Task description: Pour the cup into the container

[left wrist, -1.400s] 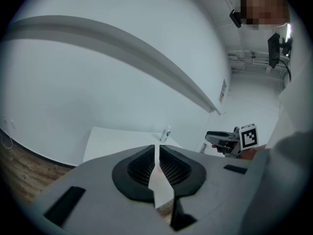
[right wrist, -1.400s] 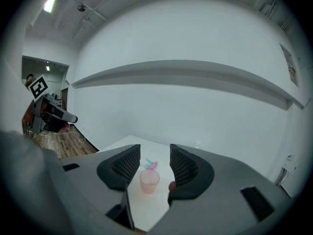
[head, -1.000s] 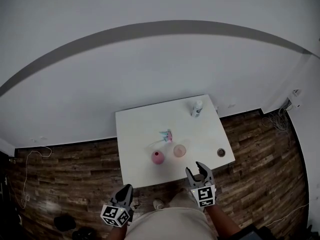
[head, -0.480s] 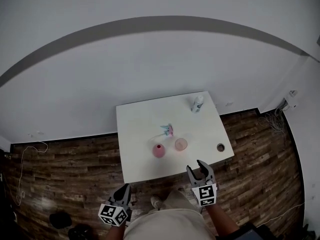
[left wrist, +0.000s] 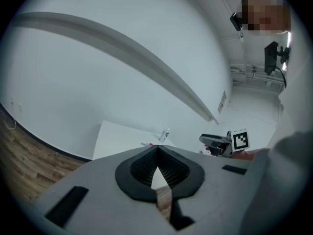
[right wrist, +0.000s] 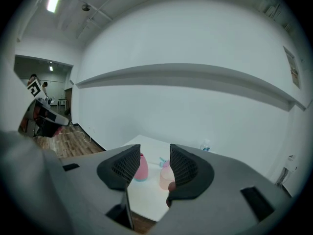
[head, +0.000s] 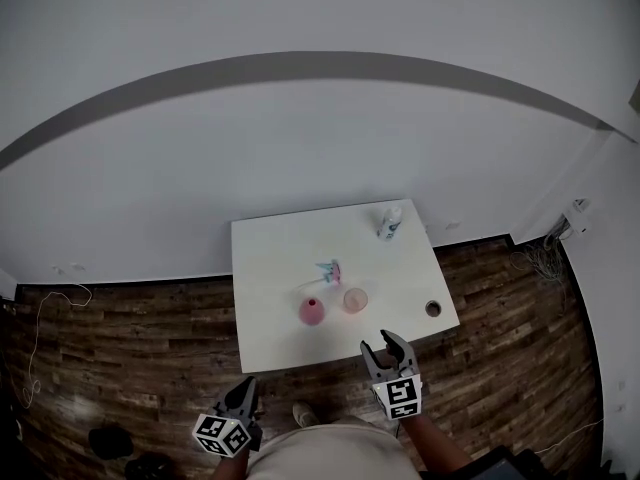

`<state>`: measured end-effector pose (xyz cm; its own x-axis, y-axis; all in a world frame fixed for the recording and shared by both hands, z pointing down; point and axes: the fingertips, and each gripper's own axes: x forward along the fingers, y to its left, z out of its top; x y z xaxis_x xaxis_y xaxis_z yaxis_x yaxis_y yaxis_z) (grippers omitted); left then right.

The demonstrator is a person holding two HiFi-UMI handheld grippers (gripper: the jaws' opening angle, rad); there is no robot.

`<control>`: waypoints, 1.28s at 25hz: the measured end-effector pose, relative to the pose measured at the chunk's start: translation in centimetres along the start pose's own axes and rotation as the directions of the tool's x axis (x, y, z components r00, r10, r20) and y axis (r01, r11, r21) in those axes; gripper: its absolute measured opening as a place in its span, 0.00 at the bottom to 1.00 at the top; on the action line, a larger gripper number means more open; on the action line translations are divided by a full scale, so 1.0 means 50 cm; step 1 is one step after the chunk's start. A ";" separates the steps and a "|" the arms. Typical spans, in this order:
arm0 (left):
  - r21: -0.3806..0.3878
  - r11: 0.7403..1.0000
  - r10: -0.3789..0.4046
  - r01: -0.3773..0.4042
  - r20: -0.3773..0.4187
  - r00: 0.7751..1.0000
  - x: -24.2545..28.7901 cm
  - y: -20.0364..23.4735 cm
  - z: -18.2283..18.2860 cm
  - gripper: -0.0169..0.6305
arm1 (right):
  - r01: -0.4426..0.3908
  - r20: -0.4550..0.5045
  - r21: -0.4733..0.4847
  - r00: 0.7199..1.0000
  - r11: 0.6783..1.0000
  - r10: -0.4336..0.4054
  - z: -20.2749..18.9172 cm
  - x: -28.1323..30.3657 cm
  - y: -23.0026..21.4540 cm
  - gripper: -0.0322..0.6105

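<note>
I am at the approach step: nothing is held yet and both tools sit short of the desk's [head: 270, 268] near edge. My right tool [head: 380, 341] has its jaws apart with nothing between the pads; the cup [head: 356, 299] shows through the gap but well beyond it. My left tool [head: 245, 386] is closed tight on nothing, lower and further back than the right one.

The cup stands upright near the front of the desk, just beside the pink container [head: 313, 311] on its left, the two apart but close. A small pink and blue thing [head: 330, 270] lies behind them, a bottle [head: 389, 221] stands at the far right corner, and a small dark round thing [head: 433, 308] sits near the right edge.

The cup looks pale pink and see-through, wide at the mouth; I cannot tell what is in it. The container is solid pink with what seems a narrow neck, so I judge the pour will need care.

Next I should reach the right tool forward over the edge, bracket the cup's wall and close on it gently.
</note>
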<state>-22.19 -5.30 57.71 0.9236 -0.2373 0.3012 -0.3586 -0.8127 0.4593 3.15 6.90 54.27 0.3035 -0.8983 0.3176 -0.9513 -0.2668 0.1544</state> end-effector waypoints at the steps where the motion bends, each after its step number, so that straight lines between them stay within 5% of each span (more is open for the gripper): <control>1: -0.013 1.000 -0.006 0.006 -0.009 1.000 -0.002 -0.007 -0.008 0.04 | -0.003 0.006 0.011 1.000 1.000 0.003 0.002 -0.006 -0.001 0.35; 9: 0.017 0.997 -0.070 0.070 -0.021 0.997 0.010 -0.104 -0.044 0.04 | -0.025 0.023 0.050 0.999 0.998 0.024 -0.022 -0.086 -0.029 0.33; 24: 0.077 0.995 -0.054 0.055 -0.018 0.998 0.069 -0.372 -0.121 0.04 | -0.147 0.099 0.038 0.985 0.988 0.143 -0.019 -0.329 -0.178 0.25; 32: 0.079 0.994 -0.076 0.075 0.007 0.997 0.050 -0.503 -0.158 0.04 | -0.251 0.122 -0.031 0.960 0.967 0.253 -0.033 -0.455 -0.196 0.24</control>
<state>-11.92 18.73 53.51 0.9491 -0.1782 0.2598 -0.2761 -0.8676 0.4136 5.65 30.53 47.09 0.0439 -0.9723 0.2294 -0.9949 -0.0216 0.0989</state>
